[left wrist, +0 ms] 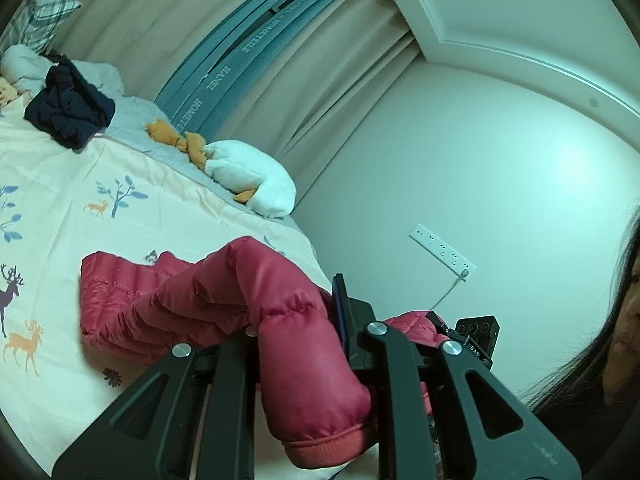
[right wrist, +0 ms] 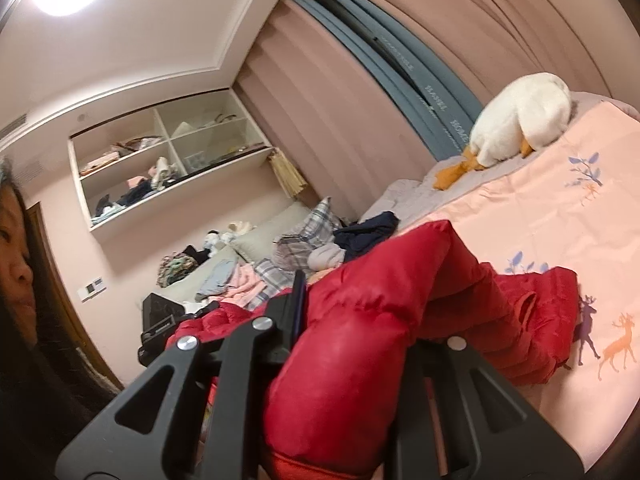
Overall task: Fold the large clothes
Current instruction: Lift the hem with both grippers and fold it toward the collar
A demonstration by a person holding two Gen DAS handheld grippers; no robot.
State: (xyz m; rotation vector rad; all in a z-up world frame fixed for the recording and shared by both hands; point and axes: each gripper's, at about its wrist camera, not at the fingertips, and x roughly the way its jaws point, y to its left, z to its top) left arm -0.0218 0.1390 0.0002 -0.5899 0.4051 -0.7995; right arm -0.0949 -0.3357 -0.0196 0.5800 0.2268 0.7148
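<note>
Both tools are clamped on the same garment — the left tool (left wrist: 296, 344) has its two fingers closed on one sleeve of the red puffer jacket (left wrist: 168, 300), and the right tool (right wrist: 360, 344) pinches the other sleeve in the same way, padded fabric bulging out between the black fingers of each. Two tools, two sleeves, one jacket. Each ribbed cuff hangs back toward its camera, and the body of the jacket trails away onto the bed (left wrist: 60, 184), lying crumpled on the pale cover printed with deer and blue branches.

Around it I count one white plush goose (left wrist: 256, 180) with orange feet near the far edge of the bed, well apart from the jacket, and one dark navy garment (left wrist: 68, 108) bunched up nearer the plaid pillow (left wrist: 44, 16). Beige curtains (left wrist: 168, 12) with a blue banded strip hang behind the bed. The right wrist view also takes in an open wall shelf (right wrist: 168, 160) of four compartments, cluttered with clothes, and more loose laundry heaped below it. A person's hair crowds one edge of each view.

The jacket is quilted, glossy, deep red.
</note>
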